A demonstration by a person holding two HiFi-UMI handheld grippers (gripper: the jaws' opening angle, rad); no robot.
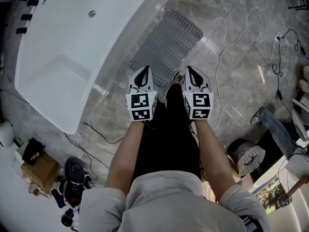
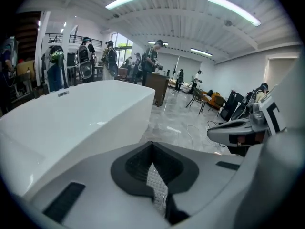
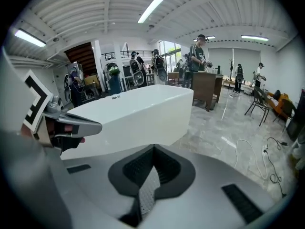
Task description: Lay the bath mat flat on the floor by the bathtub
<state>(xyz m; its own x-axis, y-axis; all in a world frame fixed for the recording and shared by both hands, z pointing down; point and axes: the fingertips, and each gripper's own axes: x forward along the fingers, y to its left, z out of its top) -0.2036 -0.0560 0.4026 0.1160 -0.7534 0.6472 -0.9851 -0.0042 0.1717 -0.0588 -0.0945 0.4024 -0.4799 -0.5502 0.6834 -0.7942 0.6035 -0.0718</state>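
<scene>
A grey perforated bath mat (image 1: 169, 40) stretches away from my two grippers along the side of the white bathtub (image 1: 58, 47). My left gripper (image 1: 142, 73) is shut on the mat's near left corner. My right gripper (image 1: 192, 72) is shut on the near right corner. In the left gripper view a pinched strip of mat (image 2: 157, 187) shows between the closed jaws of the left gripper (image 2: 153, 168), with the tub (image 2: 71, 123) ahead to the left. The right gripper view shows the same: a fold of mat (image 3: 145, 197) in the right gripper (image 3: 152, 171), and the tub (image 3: 133, 111) beyond.
A white cable (image 1: 231, 47) and a black cable (image 1: 277, 71) run over the grey marble floor to the right. A basket (image 1: 246, 156) stands at right, a box (image 1: 41, 170) and a bag (image 1: 75, 175) at lower left. People and chairs (image 2: 200, 99) stand far back.
</scene>
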